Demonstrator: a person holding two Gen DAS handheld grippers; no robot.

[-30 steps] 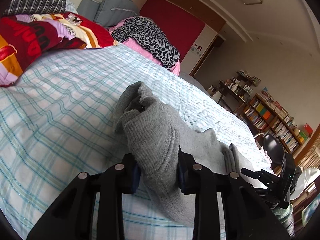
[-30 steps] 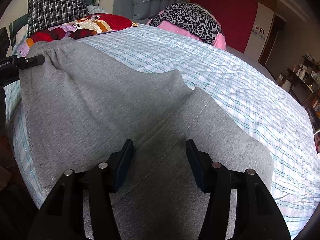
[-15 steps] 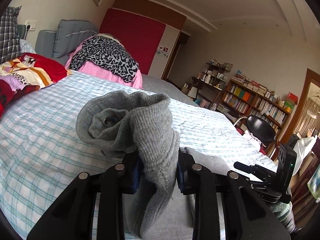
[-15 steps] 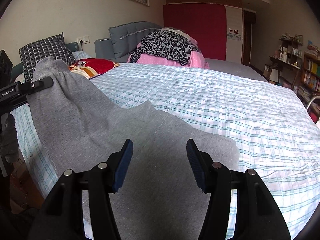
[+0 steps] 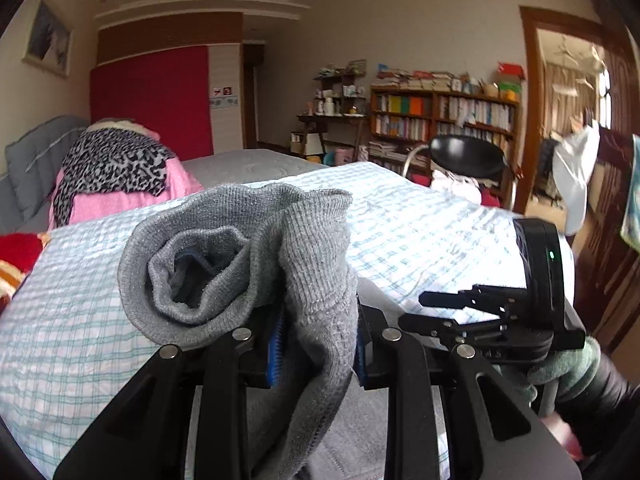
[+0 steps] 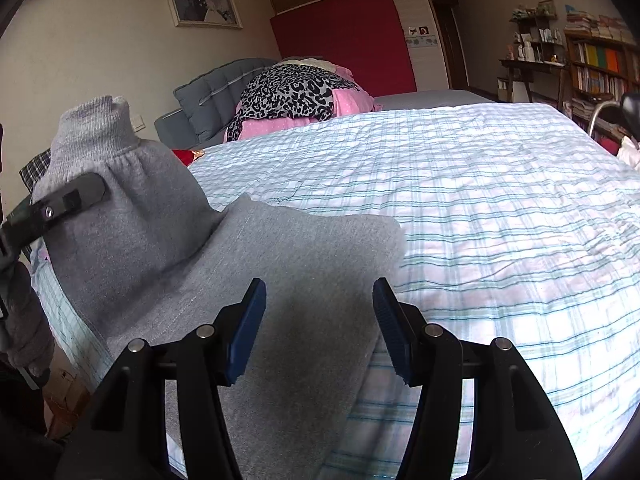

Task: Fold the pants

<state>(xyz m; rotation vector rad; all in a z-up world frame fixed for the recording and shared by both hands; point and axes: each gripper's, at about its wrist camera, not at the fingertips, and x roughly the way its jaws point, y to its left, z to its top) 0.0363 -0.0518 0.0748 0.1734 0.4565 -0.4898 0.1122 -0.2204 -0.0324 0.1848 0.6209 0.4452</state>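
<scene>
Grey sweatpants (image 6: 288, 264) lie on the near edge of a bed with a light checked sheet (image 6: 480, 208). My left gripper (image 5: 318, 336) is shut on the pants' ribbed cuff (image 5: 240, 256) and holds it lifted above the bed. It also shows in the right wrist view (image 6: 68, 200), gripping the raised grey fabric at the left. My right gripper (image 6: 318, 332) is open and empty, its jaws wide apart over the flat part of the pants. It also shows in the left wrist view (image 5: 500, 312) at the right.
A pile of leopard-print and pink bedding (image 6: 296, 96) sits at the head of the bed beside a grey cushion (image 6: 216, 92). A red blanket (image 5: 16, 252) lies at the left. A black chair (image 5: 468, 160) and bookshelves (image 5: 444, 116) stand beyond the bed's far side.
My left gripper has lifted the cuff higher and swung right, off the bed surface. The lifted fabric now stands tall at the left of the right wrist view. My right gripper stayed open.
</scene>
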